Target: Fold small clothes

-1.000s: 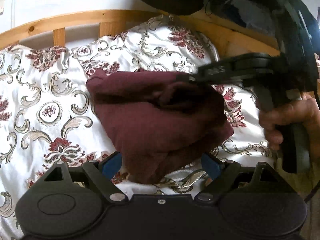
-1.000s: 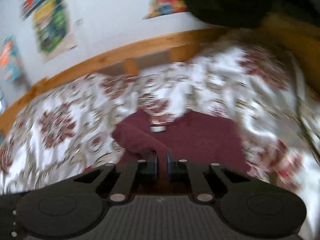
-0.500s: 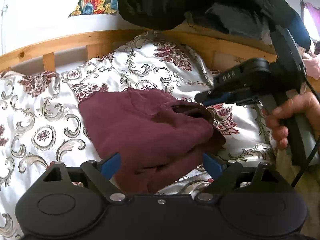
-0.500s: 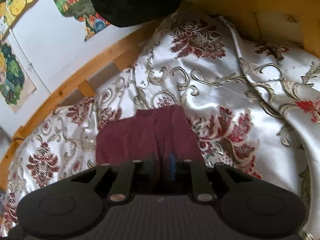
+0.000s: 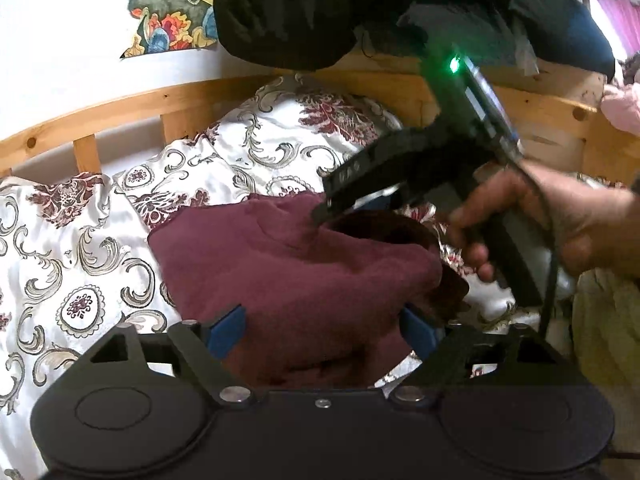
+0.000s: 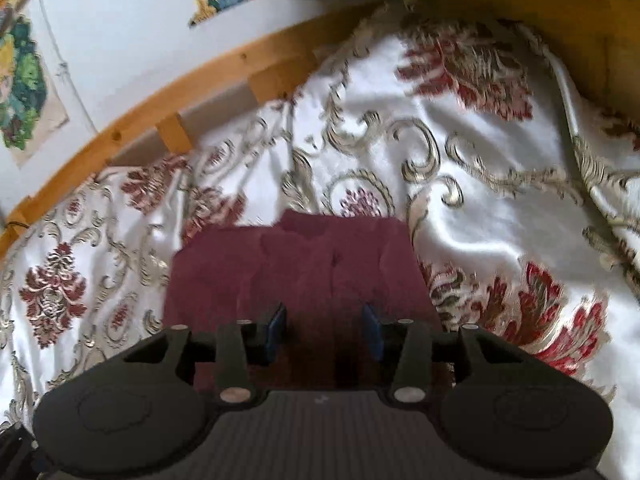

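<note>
One black bundle [image 5: 288,12] above maroon garment [image 5: 304,276].

Counting what's showing up here: one maroon garment [image 5: 304,280] lying on one floral bedspread [image 5: 72,248], two grippers [image 5: 324,330] hanging over it (second one [image 6: 325,330] getting gripped by one hand [image 5: 560,232]), four blue pads [image 5: 224,330] showing across both views, one wooden bed rail [image 5: 120,112] running behind, two colourful pictures [image 6: 24,80] sticking to the wall, one dark bundle [image 5: 320,12] sitting up top, one pink cloth [image 5: 624,104] peeking in at the right edge
</note>
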